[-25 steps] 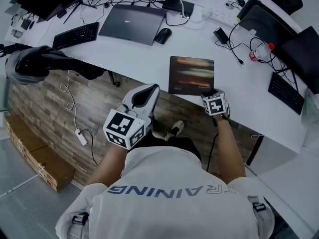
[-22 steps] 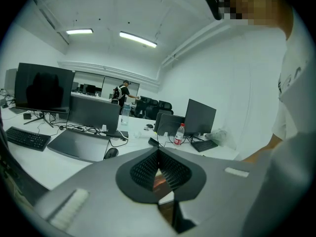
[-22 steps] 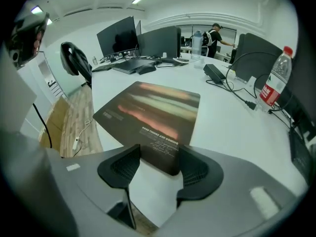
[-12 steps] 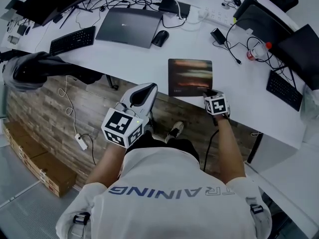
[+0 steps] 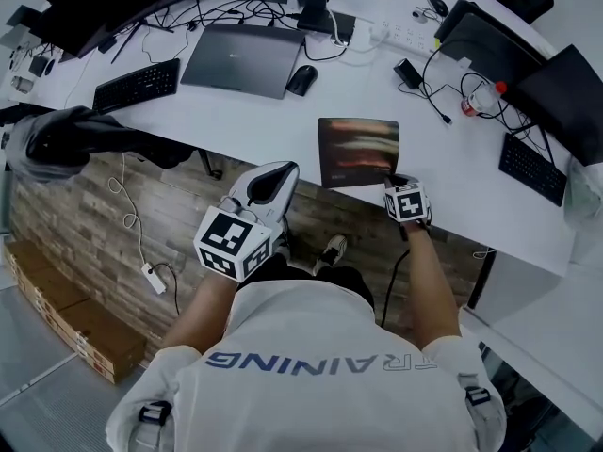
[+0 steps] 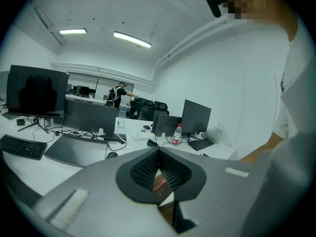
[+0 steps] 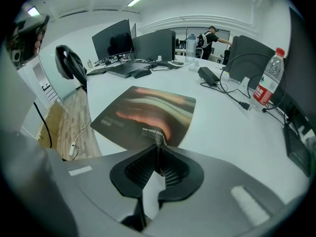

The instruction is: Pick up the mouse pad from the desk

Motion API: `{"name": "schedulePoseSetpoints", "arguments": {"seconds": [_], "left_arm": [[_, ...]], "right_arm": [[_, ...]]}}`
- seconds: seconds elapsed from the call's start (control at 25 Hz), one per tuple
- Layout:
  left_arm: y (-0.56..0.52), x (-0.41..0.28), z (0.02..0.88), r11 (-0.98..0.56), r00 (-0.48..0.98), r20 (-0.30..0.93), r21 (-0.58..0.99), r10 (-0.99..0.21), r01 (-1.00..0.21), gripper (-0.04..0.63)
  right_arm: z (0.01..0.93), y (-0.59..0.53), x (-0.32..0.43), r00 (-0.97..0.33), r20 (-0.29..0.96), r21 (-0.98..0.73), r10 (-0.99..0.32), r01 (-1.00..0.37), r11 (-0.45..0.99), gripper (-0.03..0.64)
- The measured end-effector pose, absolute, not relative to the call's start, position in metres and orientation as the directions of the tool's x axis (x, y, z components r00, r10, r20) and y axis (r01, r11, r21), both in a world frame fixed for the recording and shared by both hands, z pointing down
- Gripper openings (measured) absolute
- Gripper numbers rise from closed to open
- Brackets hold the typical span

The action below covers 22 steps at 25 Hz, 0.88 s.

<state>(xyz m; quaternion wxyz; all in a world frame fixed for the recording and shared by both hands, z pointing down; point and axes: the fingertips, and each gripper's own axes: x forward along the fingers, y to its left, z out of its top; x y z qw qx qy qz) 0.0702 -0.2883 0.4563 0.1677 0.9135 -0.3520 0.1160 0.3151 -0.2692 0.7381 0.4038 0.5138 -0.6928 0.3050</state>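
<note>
1. Closing on the near right corner of the dark rectangular rubber mouse pad with reddish and pale streaks (image 7: 148, 113), the right gripper (image 7: 158, 143) has its jaws almost together. The pad's thin edge sits between the tips.
2. Seen from the head view, the mouse pad (image 5: 358, 149) lies flat on the white table (image 5: 283, 111), right at the near rim. Its near left corner looks to reach that rim or poke just past it.
3. From the right gripper (image 5: 393, 181) the whole sheet stretches away and to the left, its slightly longer side running across the table. A lift from this corner would likely leave the rest drooping from the pinch, so the grip needs to bite deep enough.
4. The left gripper (image 5: 281, 172) hangs off the table over the wooden floor, to the left of the pad's near left corner and not touching it. Its jaws (image 6: 158, 154) stand narrow with nothing between them.
5. The right gripper is plainly the nearer one, already at the pad's edge. The left looks placed to support the free corner if needed.
</note>
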Motion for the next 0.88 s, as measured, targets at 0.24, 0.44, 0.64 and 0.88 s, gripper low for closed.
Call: {"name": "schedulePoseSetpoints", "arguments": {"seconds": [0.24, 0.44, 0.64, 0.88], "left_arm": [[-0.294, 0.067, 0.449, -0.713, 0.743, 0.3, 0.225, -0.598, -0.664, 0.0], [-0.301, 0.069, 0.427, -0.739, 0.772, 0.237, 0.227, -0.59, -0.635, 0.0], [-0.311, 0.068, 0.399, -0.765, 0.791, 0.164, 0.201, -0.59, -0.612, 0.0], [-0.32, 0.07, 0.373, -0.797, 0.818, 0.105, 0.181, -0.566, -0.575, 0.0]], "right_arm": [[0.681, -0.277, 0.307, -0.143, 0.791, 0.002, -0.595, -0.972, 0.236, 0.041], [0.609, -0.282, 0.293, -0.117, 0.677, 0.064, -0.727, -0.974, 0.217, 0.041], [0.53, -0.284, 0.282, -0.114, 0.542, 0.055, -0.832, -0.984, 0.171, 0.043], [0.432, -0.277, 0.28, -0.082, 0.347, 0.039, -0.934, -0.994, 0.102, 0.043]]}}
